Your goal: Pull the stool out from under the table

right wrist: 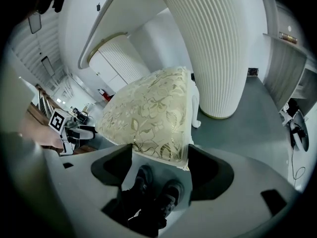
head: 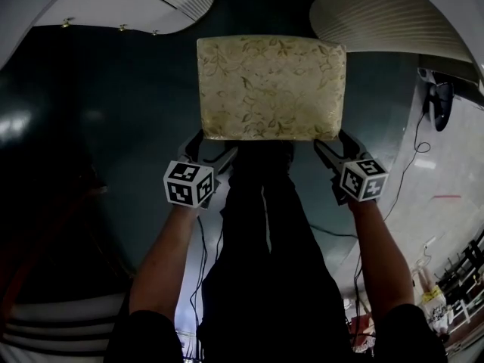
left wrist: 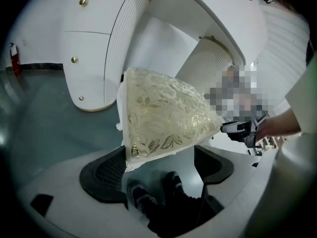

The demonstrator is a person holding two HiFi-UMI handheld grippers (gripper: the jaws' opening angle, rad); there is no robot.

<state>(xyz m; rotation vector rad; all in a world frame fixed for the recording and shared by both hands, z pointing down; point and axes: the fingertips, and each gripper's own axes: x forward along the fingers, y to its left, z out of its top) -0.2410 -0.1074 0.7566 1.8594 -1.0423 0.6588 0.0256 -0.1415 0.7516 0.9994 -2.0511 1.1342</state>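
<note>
Clamped stool (head: pixel 271 88) near corners in left tool (head: pixel 212 147) and right tool (head: pixel 337 145); judged mid-pull; next required even backward draw from table (head: pixel 393 13).

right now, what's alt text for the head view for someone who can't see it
Seen from above, a square stool with a cream-and-gold floral cushion stands on a dark teal floor, its two near corners held by the left gripper and right gripper at the ends of a person's forearms. Curved white ribbed table parts frame the top corners.
</note>
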